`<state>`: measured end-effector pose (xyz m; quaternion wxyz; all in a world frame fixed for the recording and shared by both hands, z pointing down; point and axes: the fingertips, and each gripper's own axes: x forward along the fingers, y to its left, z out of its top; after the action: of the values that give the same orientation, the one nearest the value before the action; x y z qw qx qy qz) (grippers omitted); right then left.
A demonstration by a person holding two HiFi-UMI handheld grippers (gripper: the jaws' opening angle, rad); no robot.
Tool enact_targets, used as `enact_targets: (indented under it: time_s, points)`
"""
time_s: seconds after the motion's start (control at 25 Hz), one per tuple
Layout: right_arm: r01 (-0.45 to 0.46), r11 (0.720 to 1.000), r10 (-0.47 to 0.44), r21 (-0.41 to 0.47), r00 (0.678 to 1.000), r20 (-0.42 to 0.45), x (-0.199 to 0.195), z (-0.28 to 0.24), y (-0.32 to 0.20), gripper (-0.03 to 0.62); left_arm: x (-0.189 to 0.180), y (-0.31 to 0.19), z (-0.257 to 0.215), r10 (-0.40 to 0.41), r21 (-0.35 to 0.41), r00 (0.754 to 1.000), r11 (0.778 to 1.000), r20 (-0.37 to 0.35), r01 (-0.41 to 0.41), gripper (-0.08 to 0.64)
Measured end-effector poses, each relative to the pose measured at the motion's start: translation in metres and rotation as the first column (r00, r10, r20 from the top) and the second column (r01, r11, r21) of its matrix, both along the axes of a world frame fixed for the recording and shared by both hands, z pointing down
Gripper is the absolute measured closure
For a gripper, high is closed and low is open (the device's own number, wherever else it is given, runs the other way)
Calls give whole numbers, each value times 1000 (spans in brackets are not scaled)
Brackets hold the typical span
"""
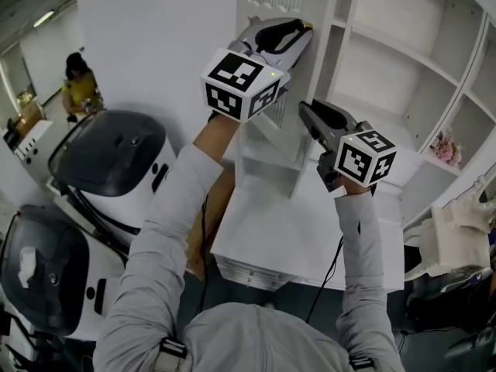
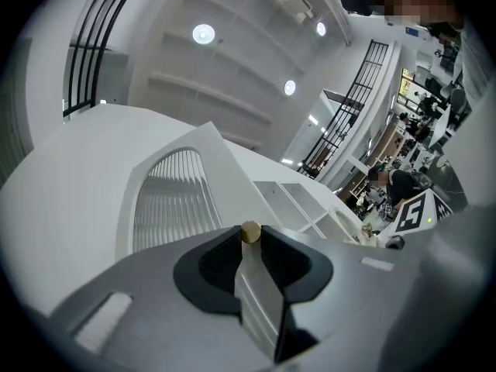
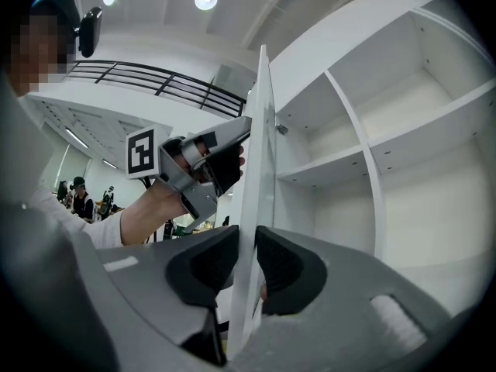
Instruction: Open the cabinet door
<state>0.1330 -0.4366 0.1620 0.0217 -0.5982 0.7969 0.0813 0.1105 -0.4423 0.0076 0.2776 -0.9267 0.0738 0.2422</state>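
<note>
The white cabinet door (image 1: 271, 155) stands swung out from the open shelves (image 1: 391, 76), seen nearly edge-on in the head view. My left gripper (image 1: 304, 26) is high on the door's free edge. In the left gripper view its pads (image 2: 208, 263) press either side of that edge (image 2: 256, 285), just behind a small gold knob (image 2: 249, 232). My right gripper (image 1: 304, 110) is lower on the same edge. In the right gripper view the door (image 3: 261, 169) runs between its jaws (image 3: 246, 266), and the pads clamp it. The left gripper (image 3: 232, 142) shows above there too.
Bare white shelves (image 3: 364, 161) lie behind the door. A low white surface (image 1: 271, 239) sits below it. Two dark-domed white machines (image 1: 116, 157) (image 1: 43, 273) stand at the left, a person in yellow (image 1: 77, 84) stands far back, and a white chair (image 1: 457, 239) is at the right.
</note>
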Motion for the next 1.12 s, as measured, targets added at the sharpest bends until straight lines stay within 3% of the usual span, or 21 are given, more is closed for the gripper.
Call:
enact_targets:
  time_s: [0.28,0.56,0.88,1.12]
  points:
    - [-65,998,65,1,998,-2,-40,2,-1,514,-39,-7,2,94,-40,995,995,-22,-95,461]
    - [-112,994,113,6,991,-71,-86,2,-11,499,-80,-17,2,131,-36,991,991,-9,-132,453]
    - [-100,995,100,5,991,-86,-136,2,-32,486,-127,-39,2,112,-11,994,994,-8,-112,440]
    - [-64,998,64,-3,995,-80,-172,6,-50,488,-162,-63,2,85,-45,995,995,-56,-87,440]
